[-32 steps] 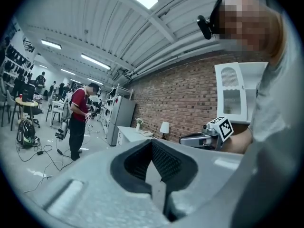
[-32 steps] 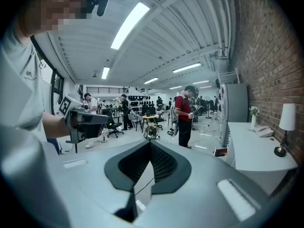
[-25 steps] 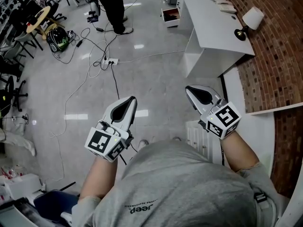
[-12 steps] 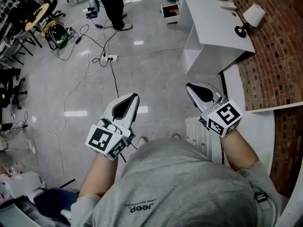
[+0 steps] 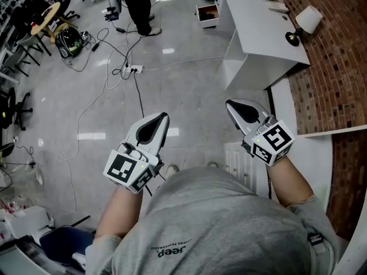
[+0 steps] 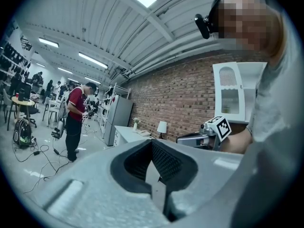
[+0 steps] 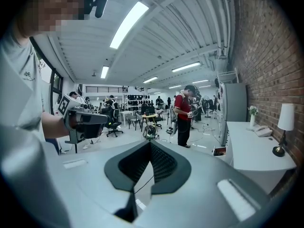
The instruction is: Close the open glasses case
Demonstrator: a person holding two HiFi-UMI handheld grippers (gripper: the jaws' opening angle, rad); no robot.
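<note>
The left gripper [image 5: 162,118], grey and wedge-shaped, has its jaws pressed together with nothing between them. Its own view shows only a thin seam where they meet. The right gripper [image 5: 230,105], of the same make, is likewise closed tight and empty. Neither touches anything.

Below and ahead of the left jaws spreads a glossy grey floor [image 5: 189,90]. Black cables [image 5: 139,96] cross it and run to a white power strip [image 5: 133,73]. Far beyond stands a person in a red top and dark trousers [image 6: 75,120]. Ahead of the right jaws and to their right, a long white bench [image 5: 258,39] stands against a red brick wall [image 5: 335,67], with a white-shaded table lamp [image 5: 304,22] on it. Small pale things [image 5: 274,7] lie at the bench's far end, well apart from both jaws. They are too small to tell whether one is the glasses case.

Both forearms reach forward from a grey T-shirt [image 5: 218,228]. The grippers are roughly level, side by side and well apart, each marker cube near the wrist.
</note>
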